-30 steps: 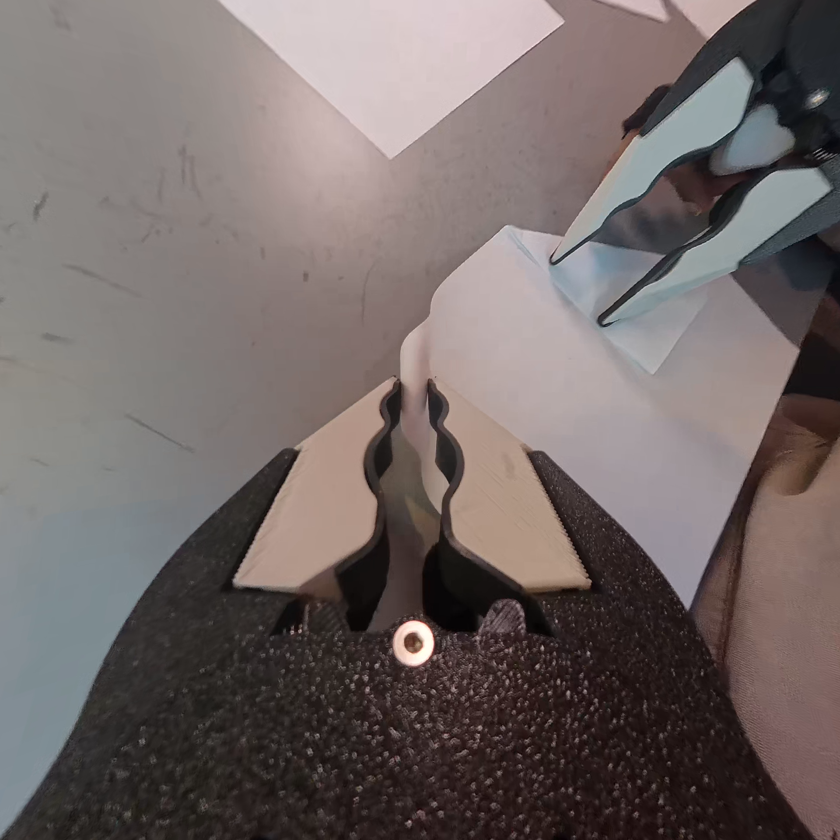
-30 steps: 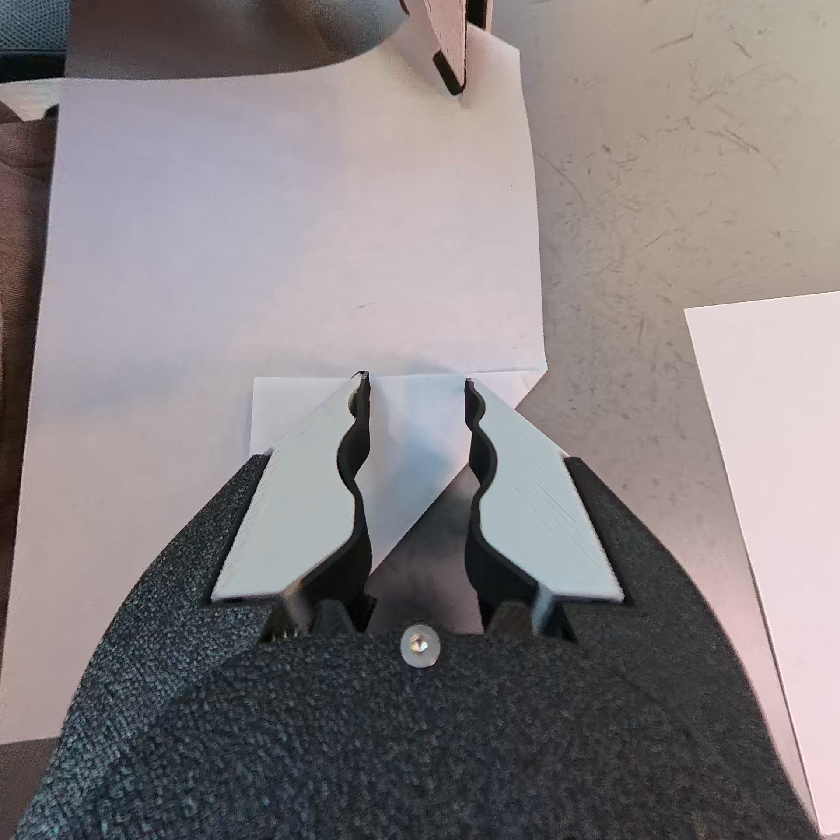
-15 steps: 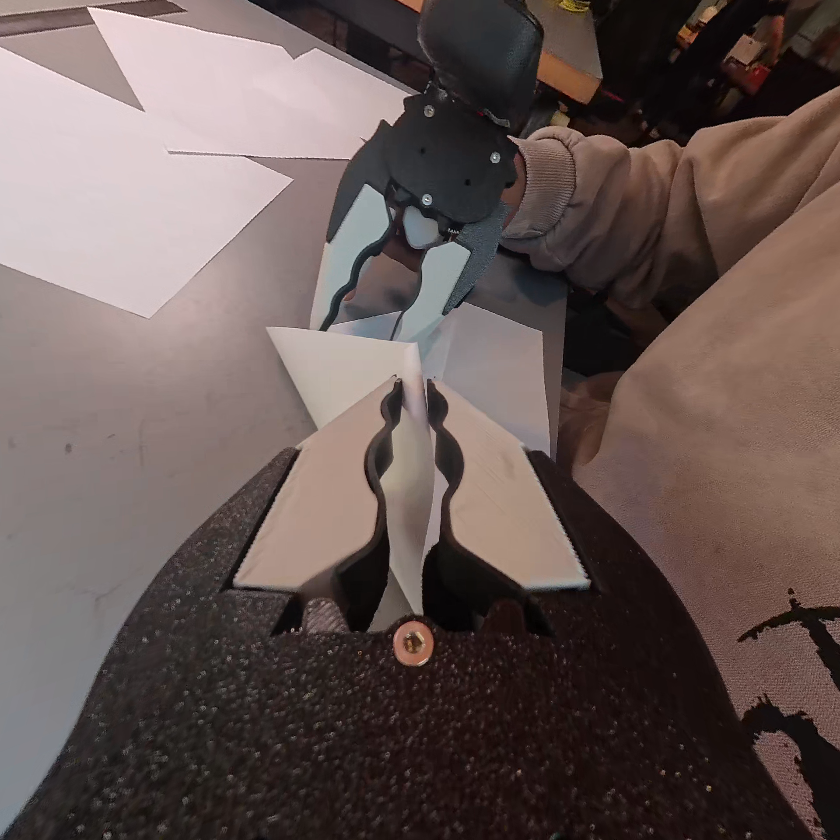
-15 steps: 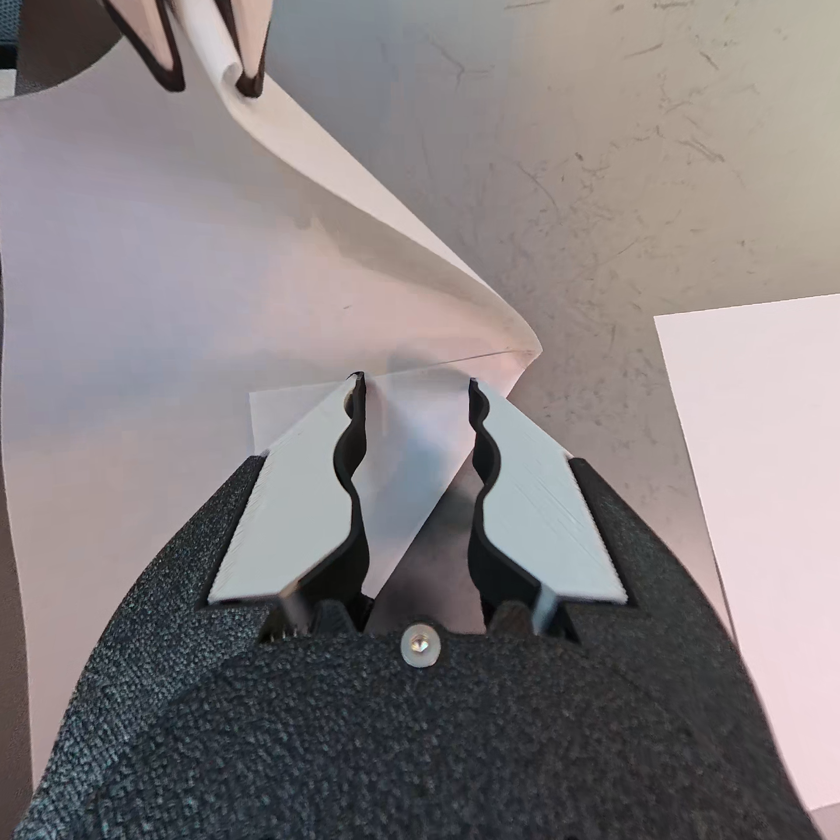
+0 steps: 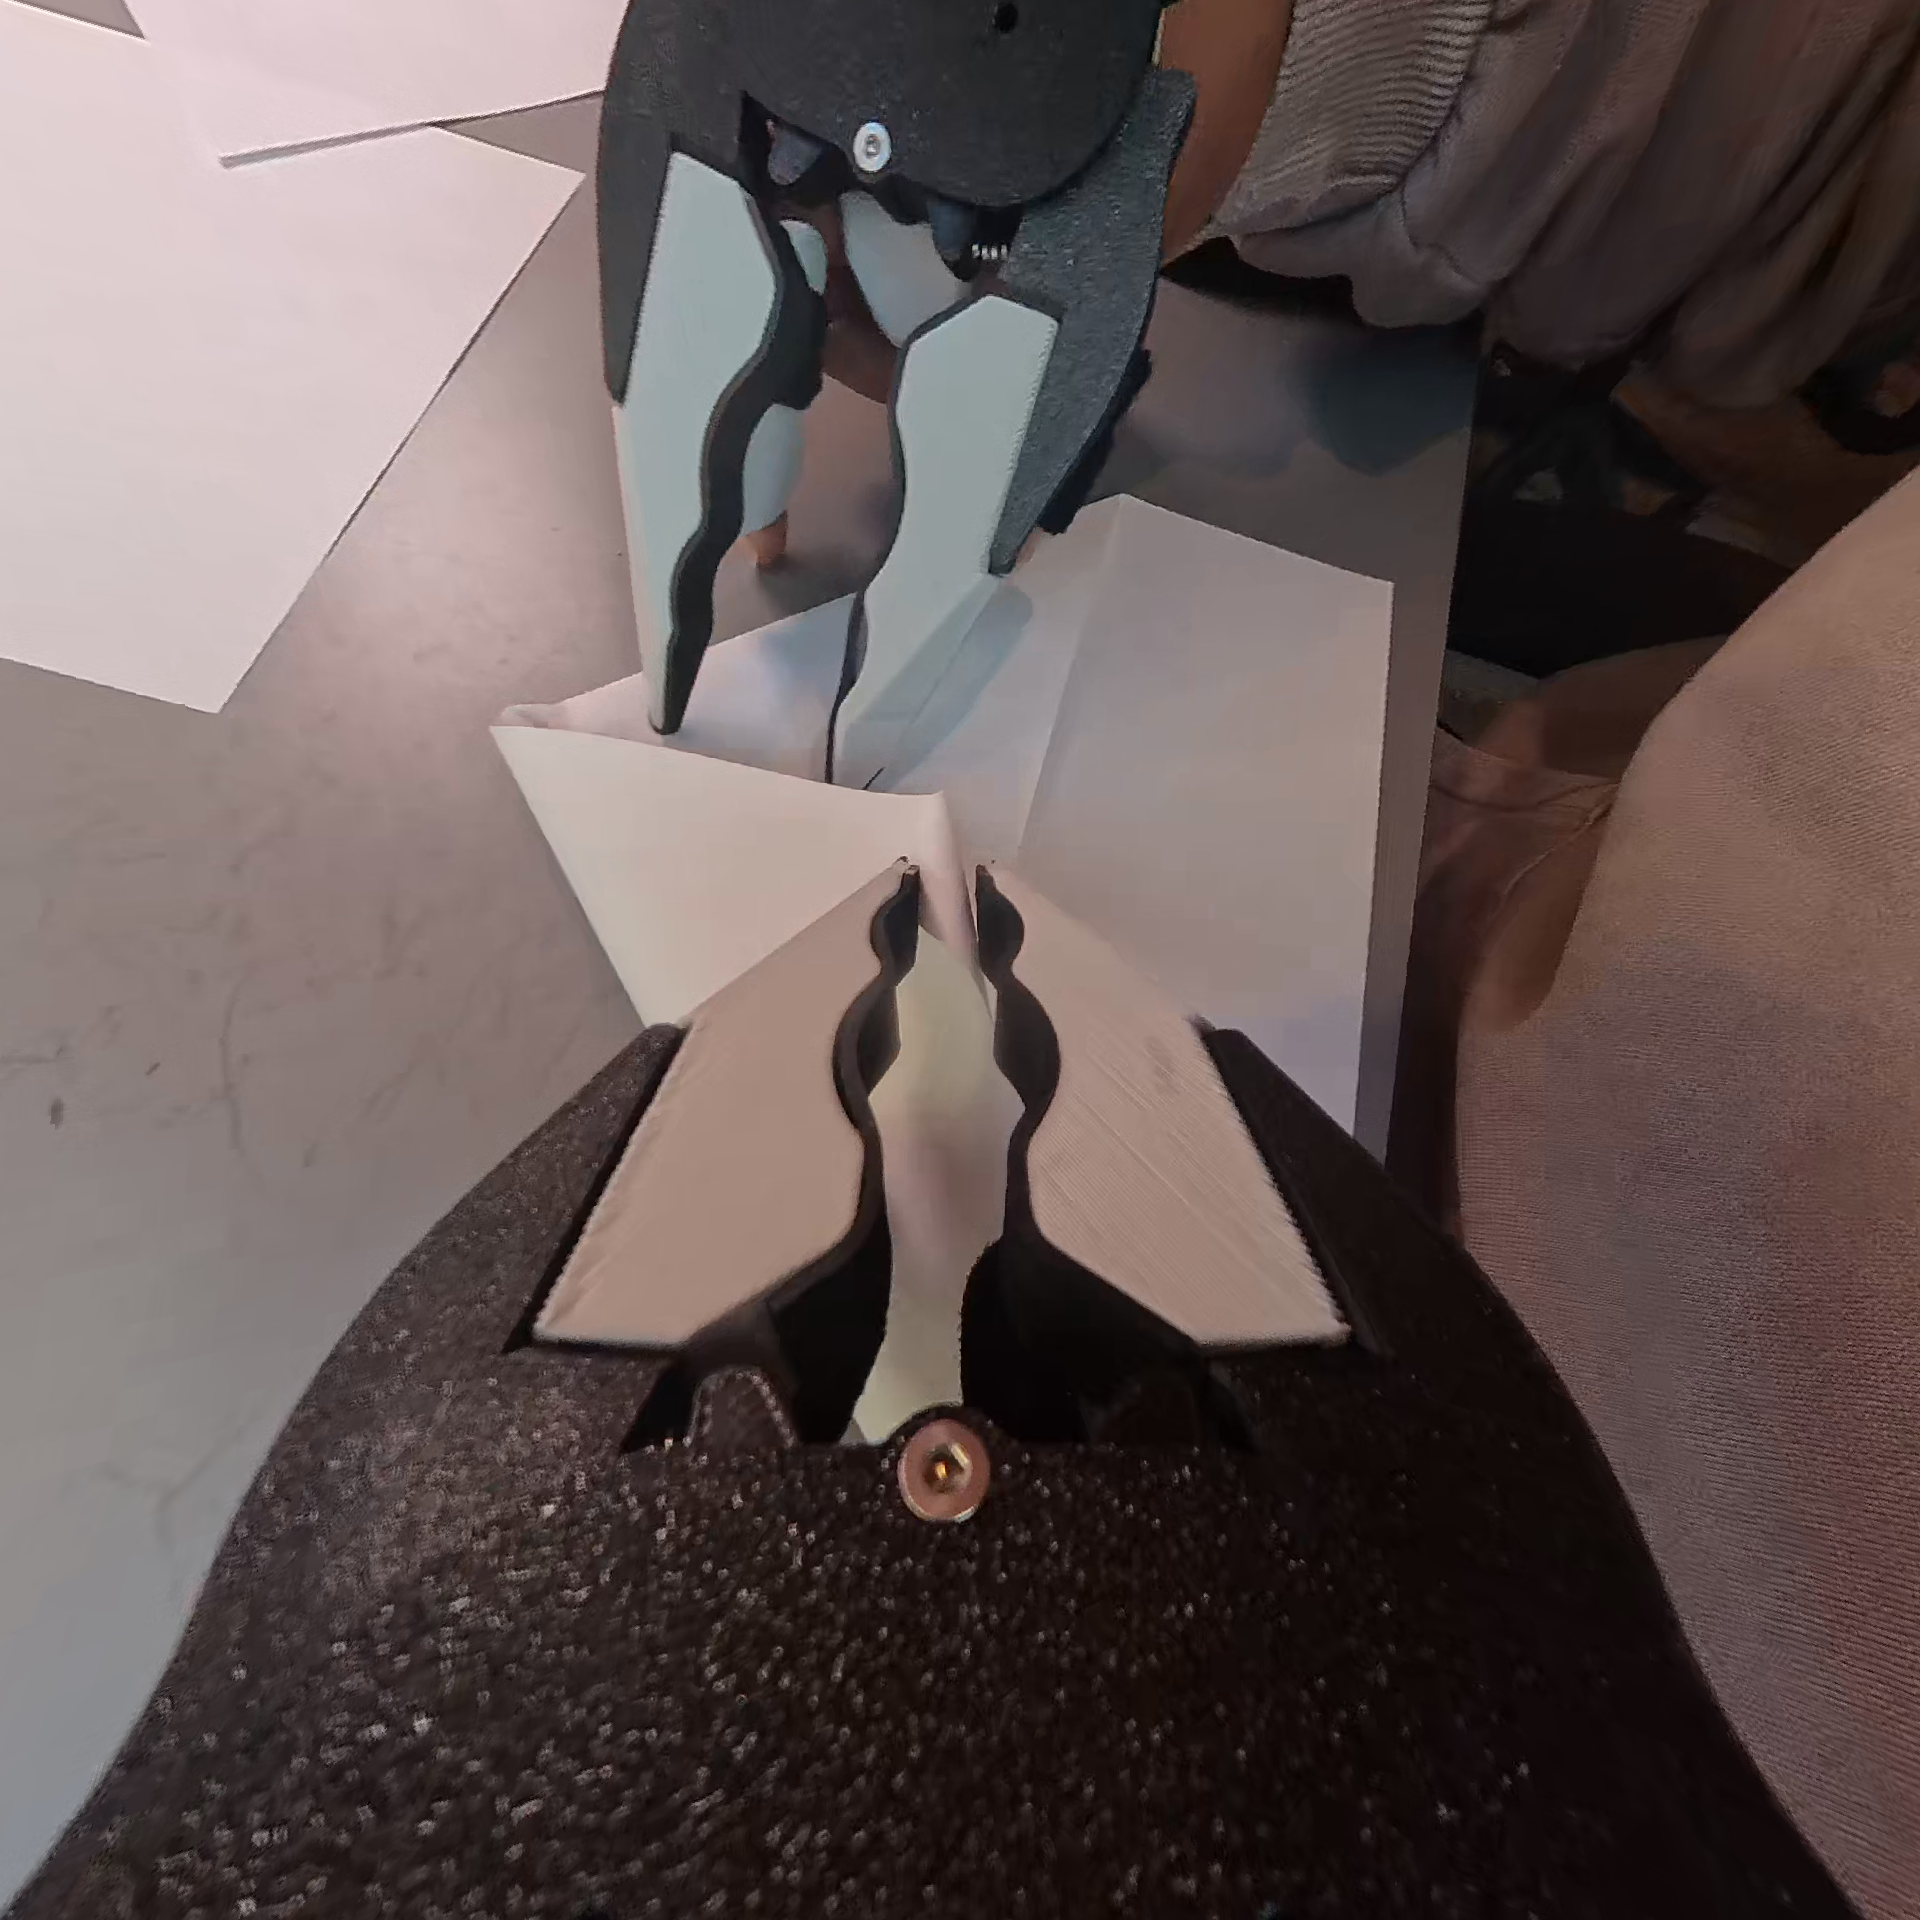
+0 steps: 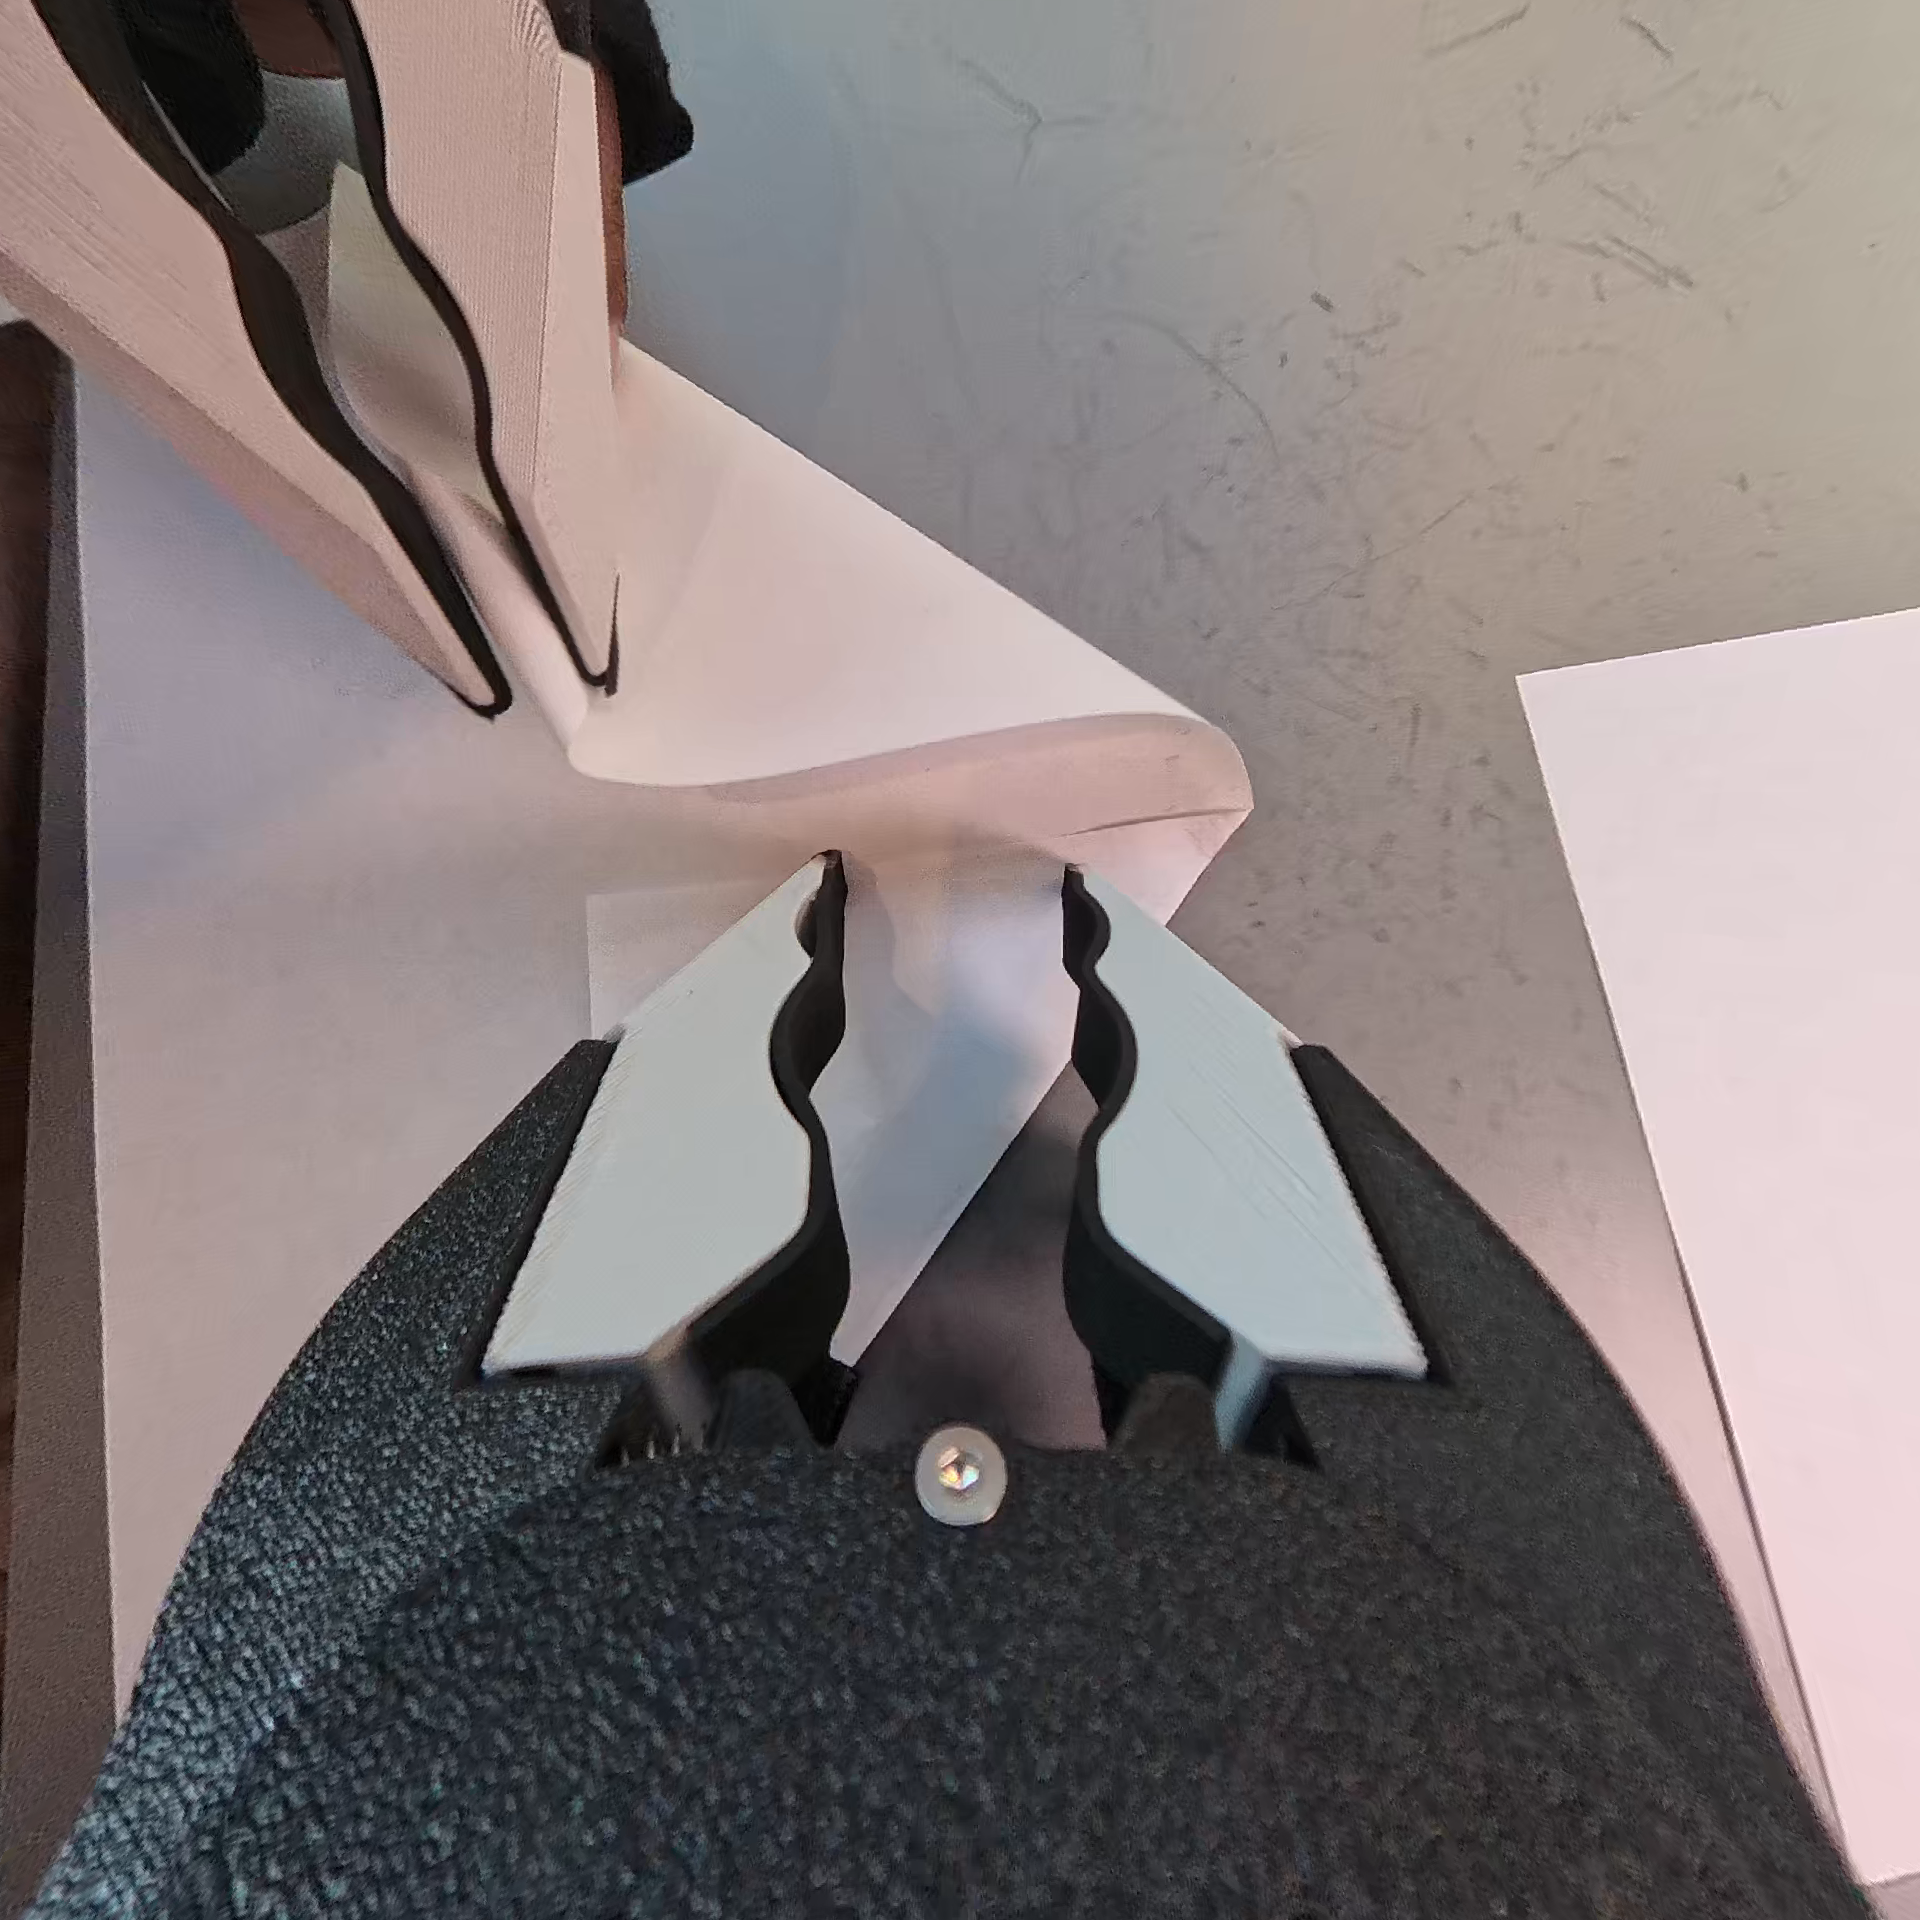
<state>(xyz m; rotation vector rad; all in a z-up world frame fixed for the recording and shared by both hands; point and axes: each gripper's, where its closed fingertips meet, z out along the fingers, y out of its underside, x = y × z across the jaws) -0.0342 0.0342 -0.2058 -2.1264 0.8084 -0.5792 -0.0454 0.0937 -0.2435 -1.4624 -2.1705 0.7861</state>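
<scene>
1. The left gripper is clenching a corner of the white paper sheet, its fingers nearly together with the paper running back between them.
2. The lifted corner is curling over the sheet, which is lying on the grey table at its near edge, against the person's beige sleeve.
3. Just beyond, the right gripper is pressing its spread, empty fingertips down onto a folded flap of the same sheet.
4. Farther off, more loose white sheets are lying flat on the table, well apart from the grippers.
</scene>
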